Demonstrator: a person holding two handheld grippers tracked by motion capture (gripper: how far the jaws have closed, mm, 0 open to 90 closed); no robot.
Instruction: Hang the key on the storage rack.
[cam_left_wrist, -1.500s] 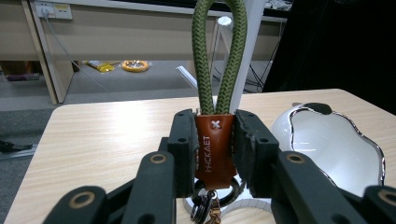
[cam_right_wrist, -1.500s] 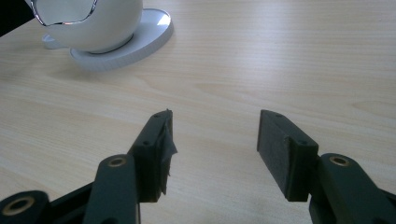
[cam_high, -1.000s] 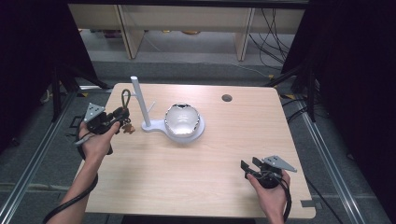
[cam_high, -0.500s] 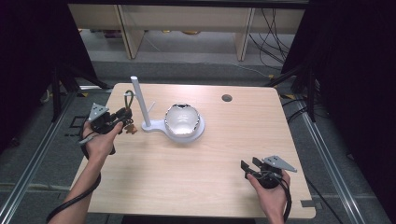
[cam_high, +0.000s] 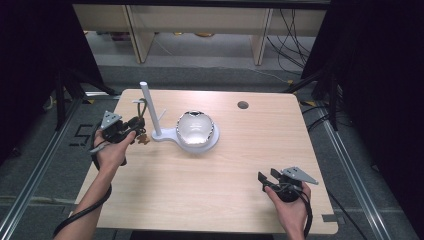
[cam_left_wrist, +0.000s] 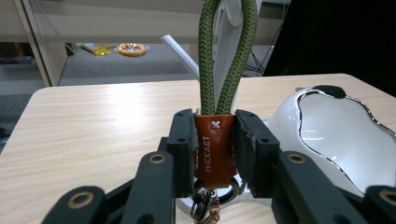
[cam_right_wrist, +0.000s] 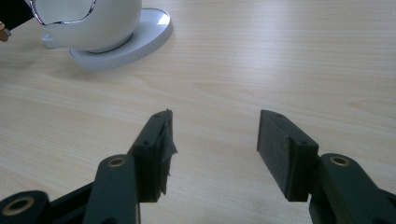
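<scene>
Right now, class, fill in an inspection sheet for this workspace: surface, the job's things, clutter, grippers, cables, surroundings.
Surface: light wooden table, round grommet hole near the far edge.
Job's things: keychain with green rope loop, brown leather tab and metal rings; white stand with upright post; glossy white bowl on its base.
Clutter: nothing seen.
Grippers: left gripper shut on the keychain's tab beside the post; right gripper open, empty, above the table's near right.
Cables: a black cable trails from each gripper.
Surroundings: dark curtains, shelving legs, floor wires.
</scene>
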